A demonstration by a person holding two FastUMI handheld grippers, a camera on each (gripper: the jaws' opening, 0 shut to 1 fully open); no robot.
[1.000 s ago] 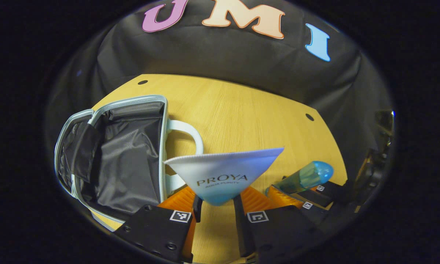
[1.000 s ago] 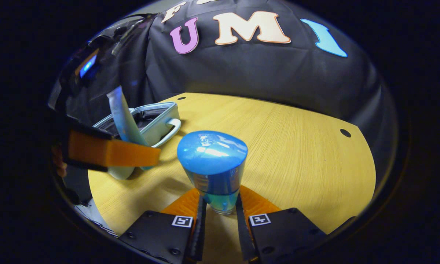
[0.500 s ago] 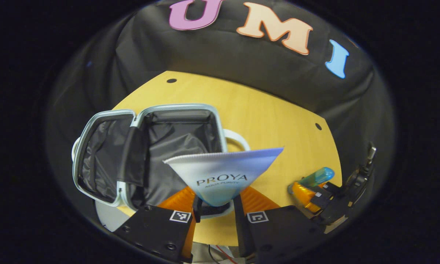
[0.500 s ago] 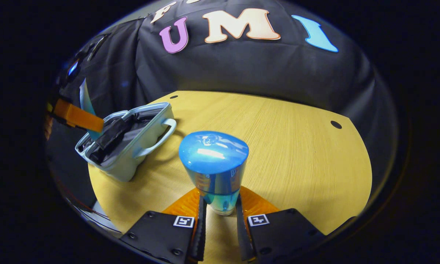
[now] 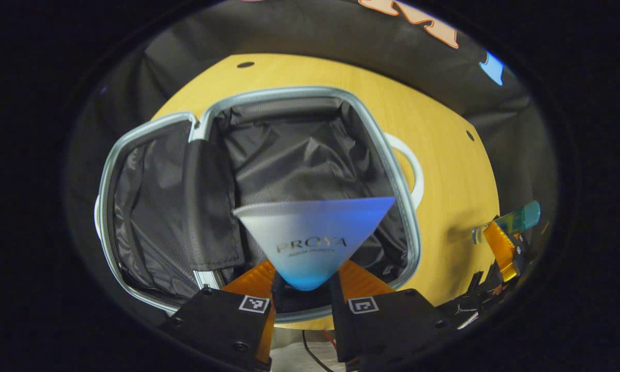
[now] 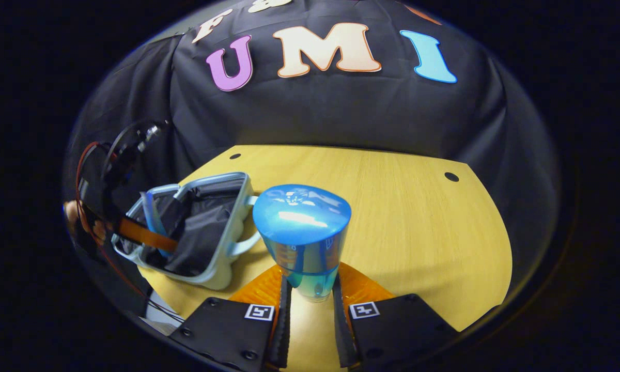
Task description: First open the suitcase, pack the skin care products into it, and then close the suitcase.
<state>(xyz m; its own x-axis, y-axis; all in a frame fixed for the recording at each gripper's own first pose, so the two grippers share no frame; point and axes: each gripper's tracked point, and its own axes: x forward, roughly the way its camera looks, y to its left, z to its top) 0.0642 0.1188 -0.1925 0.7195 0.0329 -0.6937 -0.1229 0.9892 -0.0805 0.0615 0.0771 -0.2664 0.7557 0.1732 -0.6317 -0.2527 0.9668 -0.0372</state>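
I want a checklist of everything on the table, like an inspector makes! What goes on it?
Surface: wooden table, bare wood, dark holes near its edges.
Job's things: suitcase open, dark lining; tube over it; blue bottle over the table, beside the suitcase.
Clutter: nothing seen.
Grippers: left gripper shut on the tube; right gripper shut on the blue bottle.
Cables: red and black wires by the left gripper.
Surroundings: black cloth wall.
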